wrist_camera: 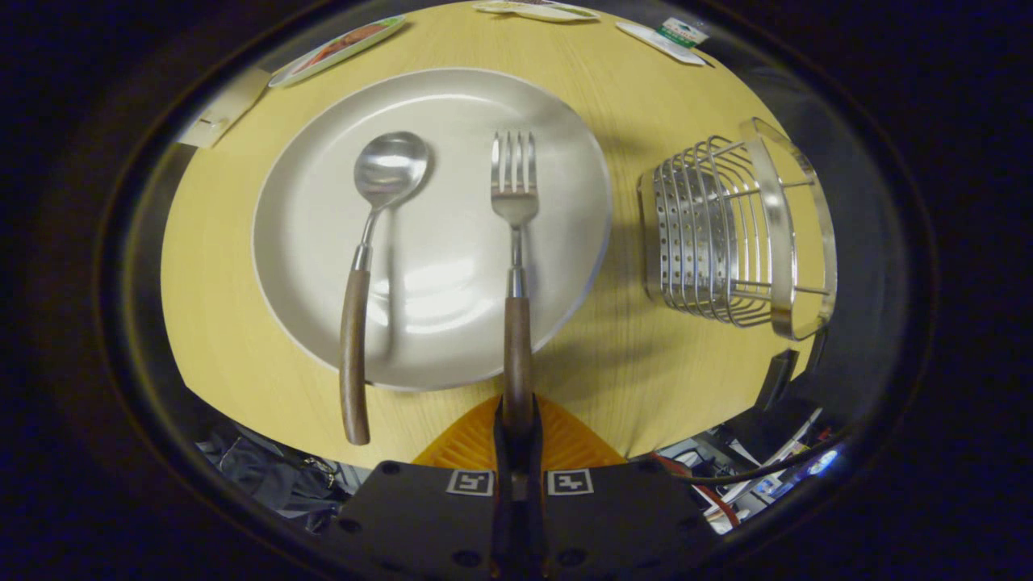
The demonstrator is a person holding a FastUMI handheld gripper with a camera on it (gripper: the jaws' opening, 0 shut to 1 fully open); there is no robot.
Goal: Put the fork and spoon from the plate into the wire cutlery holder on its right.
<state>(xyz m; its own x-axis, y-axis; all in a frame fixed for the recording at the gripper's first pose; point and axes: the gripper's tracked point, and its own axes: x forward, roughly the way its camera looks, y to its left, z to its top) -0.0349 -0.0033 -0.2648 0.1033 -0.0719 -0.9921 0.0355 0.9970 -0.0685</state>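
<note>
On the pale wooden desk a round white ceramic plate carries a steel spoon with a dark wooden handle on its left side and a steel fork with a dark wooden handle on its right — both handles reach past the near rim. The tool is clenched on the fork's handle end, both fingers pressing it. Right of the plate, apart from it, stands the silver wire cutlery holder — well beyond the fingers.
</note>
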